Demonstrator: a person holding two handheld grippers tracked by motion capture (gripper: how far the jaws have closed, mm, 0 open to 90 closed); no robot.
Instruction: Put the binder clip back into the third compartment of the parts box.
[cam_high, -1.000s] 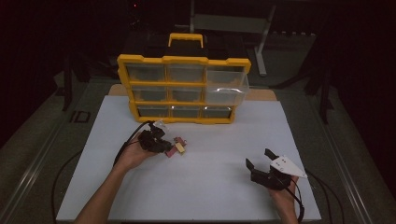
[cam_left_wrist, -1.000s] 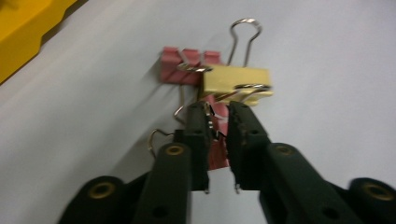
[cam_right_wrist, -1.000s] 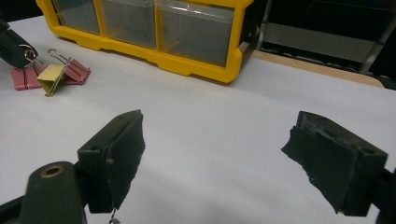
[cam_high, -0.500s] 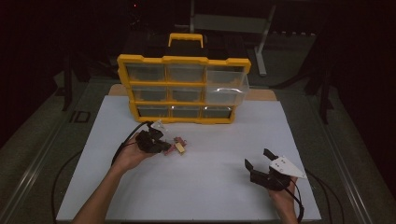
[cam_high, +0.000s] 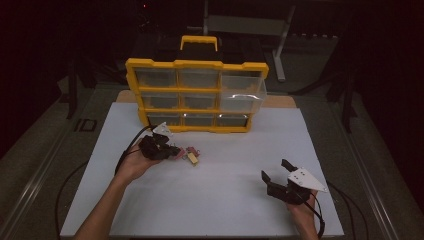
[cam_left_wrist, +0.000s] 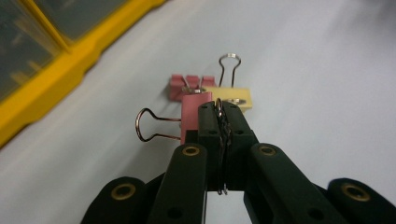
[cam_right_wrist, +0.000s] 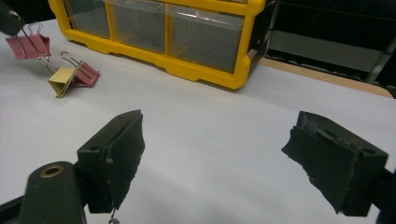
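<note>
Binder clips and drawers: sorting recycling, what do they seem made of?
Pink clip held by the left gripper: painted sheet metal by its look, with thin shiny wire handles. Drawers: clear glossy plastic, likely; the frame is opaque yellow plastic.

The organiser (cam_high: 196, 95) has a yellow frame, a yellow handle and clear grey-tinted drawers; the table (cam_high: 210, 190) is plain white; the held clip (cam_left_wrist: 194, 116) is pink with dark wire loops; a second clip (cam_left_wrist: 189, 85) is pink too; the third clip (cam_left_wrist: 232, 97) is pale yellow; both grippers' jaws are black.
</note>
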